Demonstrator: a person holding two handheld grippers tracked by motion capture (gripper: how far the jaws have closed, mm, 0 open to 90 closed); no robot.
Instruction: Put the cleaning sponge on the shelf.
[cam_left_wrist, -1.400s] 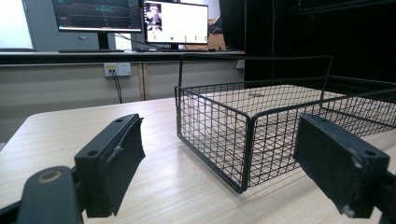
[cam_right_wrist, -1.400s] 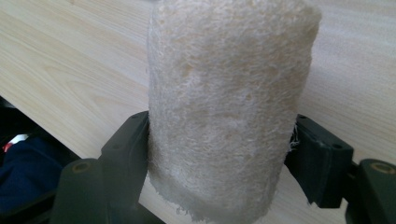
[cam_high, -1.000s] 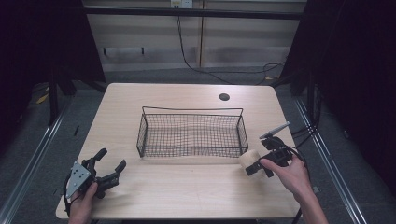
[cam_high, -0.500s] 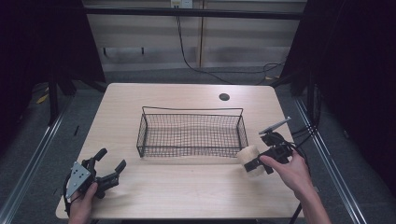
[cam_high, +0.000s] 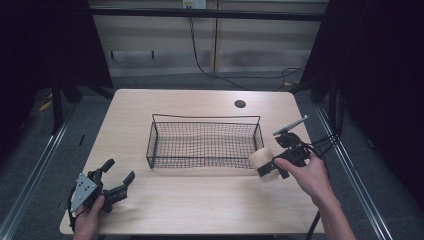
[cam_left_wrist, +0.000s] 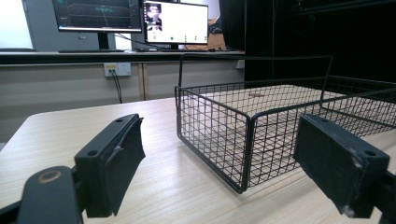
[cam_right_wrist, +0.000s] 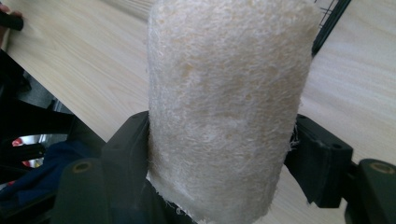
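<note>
Right claw has carried the loofah nearer the basket

Round dark hole near the table's far edge; two lit monitors on a counter beyond.

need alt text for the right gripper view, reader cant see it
A pale, fibrous loofah cylinder stands clamped between the right gripper's two black jaws, close to the camera. Behind it lies the light wooden table, with a corner of the black wire basket at the upper right.
</note>
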